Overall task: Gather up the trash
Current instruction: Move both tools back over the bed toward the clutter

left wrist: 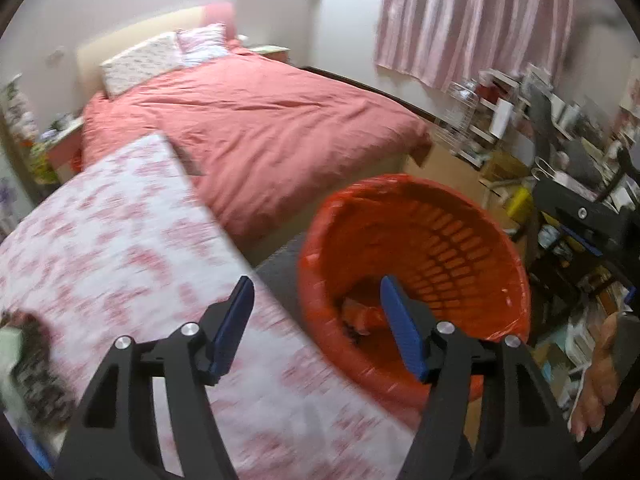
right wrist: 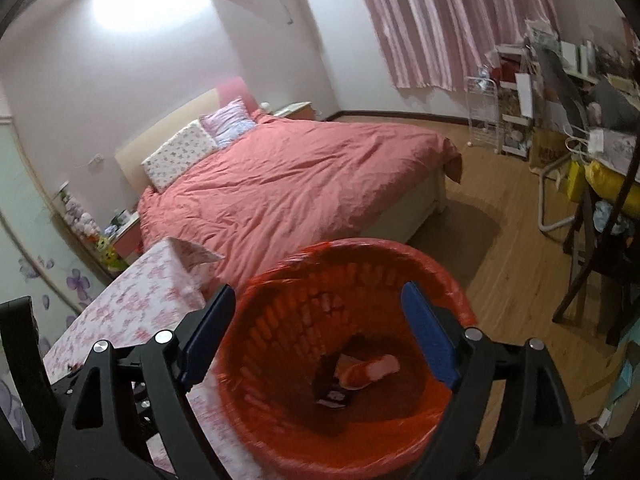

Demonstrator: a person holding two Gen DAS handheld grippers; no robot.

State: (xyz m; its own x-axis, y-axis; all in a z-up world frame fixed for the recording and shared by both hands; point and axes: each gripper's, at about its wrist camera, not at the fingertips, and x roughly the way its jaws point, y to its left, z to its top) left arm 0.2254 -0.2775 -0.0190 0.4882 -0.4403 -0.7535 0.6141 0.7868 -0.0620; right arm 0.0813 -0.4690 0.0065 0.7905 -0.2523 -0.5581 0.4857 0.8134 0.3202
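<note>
At the far left the bench (left wrist: 120, 240), under its pink-flowered cloth, carried a dark, blurred heap (left wrist: 36, 360) near its edge; I could not tell what it was. The left tool (left wrist: 316, 328) hung over the bench's right edge with its jaws standing apart and nothing between them. Right of it stood the bin (left wrist: 500, 280), lined in red plastic, tight against the bench, and some trash (left wrist: 360, 316) already lay in its bottom. The right tool (right wrist: 316, 336) hovered above the bin's mouth, jaws spread wide and empty too. Behind all this lay the bed (right wrist: 300, 184), well apart.

The drop looked done to me, so the job in hand was going back for more. To do it well, I judged, the left tool should swing back over the bench with jaws wide, come down on the heap squarely, and close fully before lifting toward the bin.
</note>
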